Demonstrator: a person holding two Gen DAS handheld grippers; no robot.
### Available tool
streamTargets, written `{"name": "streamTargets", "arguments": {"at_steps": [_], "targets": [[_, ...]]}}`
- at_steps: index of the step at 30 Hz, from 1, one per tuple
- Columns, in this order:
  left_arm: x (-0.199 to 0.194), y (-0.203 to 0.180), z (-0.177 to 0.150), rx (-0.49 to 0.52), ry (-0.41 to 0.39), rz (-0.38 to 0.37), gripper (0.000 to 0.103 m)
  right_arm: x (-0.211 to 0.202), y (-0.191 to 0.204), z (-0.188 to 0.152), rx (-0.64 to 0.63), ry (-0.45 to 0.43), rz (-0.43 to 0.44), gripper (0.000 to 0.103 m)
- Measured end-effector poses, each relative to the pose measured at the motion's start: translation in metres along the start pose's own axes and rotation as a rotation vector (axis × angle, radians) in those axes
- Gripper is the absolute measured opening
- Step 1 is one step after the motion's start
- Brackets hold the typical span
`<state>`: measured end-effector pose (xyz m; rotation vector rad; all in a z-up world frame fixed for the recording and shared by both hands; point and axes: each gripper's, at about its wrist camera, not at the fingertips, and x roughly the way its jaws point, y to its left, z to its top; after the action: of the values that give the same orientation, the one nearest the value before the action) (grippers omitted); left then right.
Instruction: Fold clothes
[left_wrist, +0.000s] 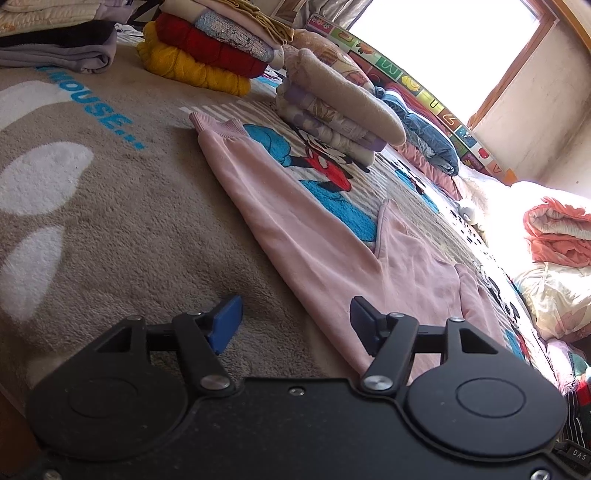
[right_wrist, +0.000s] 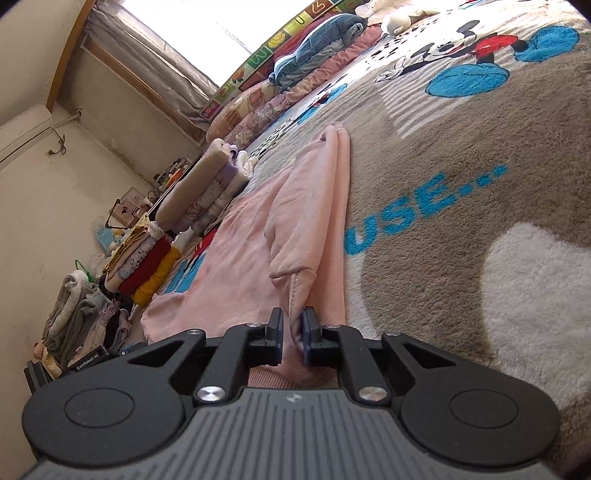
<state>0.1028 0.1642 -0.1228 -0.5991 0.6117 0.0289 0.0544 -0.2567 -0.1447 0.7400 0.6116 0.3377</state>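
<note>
Pink trousers (left_wrist: 295, 221) lie spread flat on the grey cartoon blanket (left_wrist: 110, 206) | right gripper (right_wrist: 293, 334) pinched tight on a raised fold of the trousers' near end | left gripper (left_wrist: 291, 325) spread wide, empty, just above the garment's near edge | folded stacks (left_wrist: 207, 48) well beyond

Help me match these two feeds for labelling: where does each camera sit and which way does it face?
Left wrist: on the left hand-held gripper, open, low over the blanket, facing along the pink trousers toward the window.
Right wrist: on the right hand-held gripper, shut on the pink trousers, view rolled sideways.
Shared: trousers, blanket, yellow-red stack.
</note>
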Motion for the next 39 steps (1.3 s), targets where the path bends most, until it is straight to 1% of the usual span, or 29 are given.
{"name": "streamTargets", "arguments": {"at_steps": [1, 2, 3, 5, 9, 11, 12, 13, 14, 15, 16, 19, 21, 24, 27, 29, 31, 32, 33, 34, 36, 39], "targets": [[0.000, 0.000, 0.000, -0.002, 0.001, -0.001, 0.064, -0.006, 0.003, -0.001, -0.002, -0.014, 0.001, 0.019], [0.000, 0.000, 0.000, -0.002, 0.001, -0.001, 0.065, -0.012, 0.007, -0.001, -0.017, -0.032, 0.001, 0.025], [0.001, -0.001, 0.000, 0.000, 0.000, -0.001, 0.066, -0.016, 0.014, -0.001, -0.063, -0.061, -0.001, 0.027], [0.001, -0.003, -0.001, 0.011, -0.001, 0.001, 0.067, -0.022, 0.027, 0.001, -0.156, -0.110, -0.005, 0.027], [0.002, -0.007, -0.003, 0.053, -0.002, 0.012, 0.070, -0.001, 0.048, 0.012, -0.352, -0.120, -0.032, 0.027], [0.001, -0.007, -0.003, 0.056, -0.003, 0.013, 0.070, 0.009, 0.049, 0.017, -0.394, -0.120, -0.041, 0.028], [0.001, -0.007, -0.003, 0.051, -0.003, 0.011, 0.070, 0.014, 0.048, 0.019, -0.409, -0.111, -0.051, 0.031], [0.001, -0.006, -0.003, 0.047, -0.003, 0.010, 0.070, 0.023, 0.043, 0.019, -0.406, -0.077, -0.078, 0.032], [0.001, -0.006, -0.003, 0.047, -0.002, 0.008, 0.070, 0.031, 0.035, 0.019, -0.370, -0.030, -0.107, 0.032], [0.001, -0.006, -0.003, 0.048, -0.002, 0.007, 0.070, 0.035, 0.026, 0.018, -0.324, -0.005, -0.119, 0.032], [0.001, -0.006, -0.002, 0.048, -0.001, 0.006, 0.071, 0.031, 0.019, 0.016, -0.271, -0.024, -0.101, 0.031], [0.001, -0.006, -0.003, 0.050, -0.002, 0.006, 0.073, 0.025, 0.019, 0.010, -0.240, -0.002, -0.099, 0.031], [0.001, -0.007, -0.003, 0.053, -0.003, 0.008, 0.073, 0.023, 0.020, 0.004, -0.247, 0.013, -0.100, 0.031], [0.001, -0.006, -0.002, 0.044, 0.000, 0.002, 0.073, 0.017, 0.024, 0.002, -0.257, 0.014, -0.102, 0.032], [-0.002, 0.000, 0.001, -0.006, 0.000, -0.013, 0.073, 0.011, 0.028, 0.000, -0.268, 0.015, -0.103, 0.033], [-0.004, 0.004, 0.004, -0.051, -0.006, -0.020, 0.073, 0.004, 0.033, -0.001, -0.287, -0.012, -0.102, 0.038], [-0.007, 0.010, 0.007, -0.096, -0.017, -0.023, 0.072, -0.004, 0.040, -0.001, -0.317, -0.067, -0.097, 0.048], [-0.008, 0.012, 0.010, -0.109, -0.025, -0.018, 0.072, -0.008, 0.043, 0.000, -0.328, -0.096, -0.091, 0.056], [-0.009, 0.014, 0.012, -0.120, -0.033, -0.013, 0.072, -0.011, 0.045, 0.000, -0.340, -0.125, -0.085, 0.060], [-0.010, 0.017, 0.015, -0.127, -0.041, -0.006, 0.072, -0.014, 0.048, 0.001, -0.348, -0.148, -0.078, 0.060], [-0.009, 0.023, 0.021, -0.149, -0.050, 0.000, 0.072, -0.014, 0.049, 0.002, -0.350, -0.157, -0.048, 0.060], [-0.002, 0.033, 0.036, -0.193, -0.067, 0.004, 0.070, -0.010, 0.051, 0.001, -0.346, -0.143, 0.012, 0.064]]}}
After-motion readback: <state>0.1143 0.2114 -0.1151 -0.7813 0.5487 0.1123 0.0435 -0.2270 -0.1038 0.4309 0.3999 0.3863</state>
